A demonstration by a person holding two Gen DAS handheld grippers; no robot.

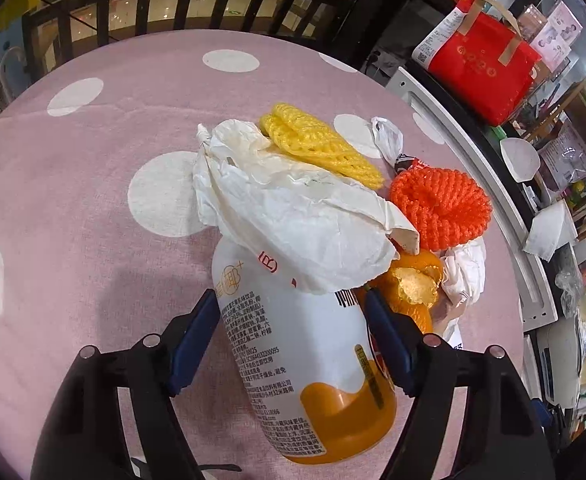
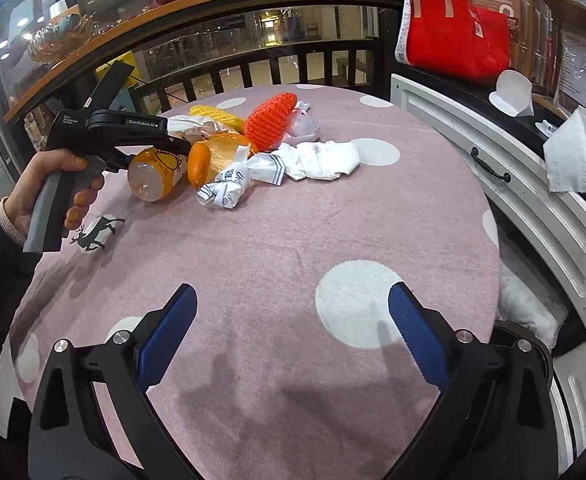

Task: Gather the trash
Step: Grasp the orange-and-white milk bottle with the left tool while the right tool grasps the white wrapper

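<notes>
A white drink bottle with an orange base lies on its side in the trash pile, and my left gripper is shut on it, a blue pad against each flank. The right wrist view shows the bottle under that gripper. Crumpled white paper drapes over the bottle's far end. Behind it lie a yellow foam net, an orange foam net and orange peel. My right gripper hangs open over bare cloth, well short of the pile.
The round table wears a pink cloth with white dots. Crumpled tissues and a printed wrapper lie beside the pile, a deer-print scrap near the person's hand. A white cabinet and red bag flank the right.
</notes>
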